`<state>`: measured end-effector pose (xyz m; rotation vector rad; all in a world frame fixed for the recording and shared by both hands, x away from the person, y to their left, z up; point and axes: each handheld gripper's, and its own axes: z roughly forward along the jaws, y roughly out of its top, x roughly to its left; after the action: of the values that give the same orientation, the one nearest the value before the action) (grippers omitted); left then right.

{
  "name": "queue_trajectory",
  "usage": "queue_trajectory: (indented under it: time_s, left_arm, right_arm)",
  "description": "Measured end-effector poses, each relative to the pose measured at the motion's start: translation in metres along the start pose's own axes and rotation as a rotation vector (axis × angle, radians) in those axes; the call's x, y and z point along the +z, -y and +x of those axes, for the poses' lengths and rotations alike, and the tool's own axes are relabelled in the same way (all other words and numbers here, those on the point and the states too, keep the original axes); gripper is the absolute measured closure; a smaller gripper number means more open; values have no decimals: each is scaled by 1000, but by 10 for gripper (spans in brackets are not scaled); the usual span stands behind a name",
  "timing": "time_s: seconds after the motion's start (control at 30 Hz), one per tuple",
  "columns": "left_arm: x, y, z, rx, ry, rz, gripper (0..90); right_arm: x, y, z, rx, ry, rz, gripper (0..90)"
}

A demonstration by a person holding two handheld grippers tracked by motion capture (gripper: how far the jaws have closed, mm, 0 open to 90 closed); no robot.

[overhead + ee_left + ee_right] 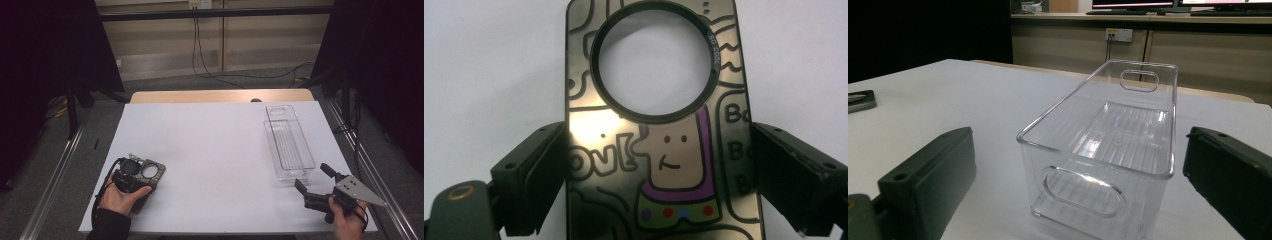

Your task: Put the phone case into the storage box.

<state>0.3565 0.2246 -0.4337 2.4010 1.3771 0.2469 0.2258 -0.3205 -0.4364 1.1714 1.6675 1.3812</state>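
From above, the white counter [215, 150] carries a clear plastic bin [288, 141] on its right half and a dark phone case [148, 176] with a round cutout near its left front corner. The left tool [131, 176] lies over the near end of that case, a hand [119, 196] wrapped around it. The right tool [312, 182] sits just beside the bin's near end, its jaws spread and angled toward it, a grey three-cornered plate on top.

Along the left tool [659, 165], the phone case [659, 150] (cartoon figure, purple outline, coloured dots) runs between the two jaws, which press its long edges on both sides; the ring-shaped cutout lies beyond the jaw tips.

Along the right tool [1078, 175], the jaws stand wide apart with nothing between them, and the clear plastic bin [1108, 145] rests on the counter [948, 100] just ahead, its handle slot facing the camera.
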Motion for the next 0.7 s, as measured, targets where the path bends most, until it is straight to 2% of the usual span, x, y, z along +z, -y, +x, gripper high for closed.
queue_trajectory:
  time_s: [0.03, 0.2, 0.3, 0.47, 0.5, 0.57, 0.7]
  left_arm:
    - [-1, 0, 1, -14, -1, -13, 124]
    - [-2, 0, 2, -14, 0, -20, 125]
    - [-4, 0, 2, -20, 8, -44, 125]
    - [-11, 0, 4, -31, 17, -107, 126]
    - [-13, 0, 4, -25, 27, -137, 126]
    - [-15, 0, 3, -21, 28, -146, 126]
    - [-19, -1, 2, -20, 32, -211, 125]
  right_arm:
    - [0, 0, 0, 0, -1, 1, 1]
    - [0, 0, 0, -3, -2, 1, 1]
    - [0, 0, 0, -1, -2, 0, 1]
    - [0, 0, 0, -2, -2, 1, 1]
    - [0, 0, 0, -3, -2, 1, 1]
    - [0, 0, 0, -3, -2, 1, 1]
    - [0, 0, 0, 0, -1, -2, 1]
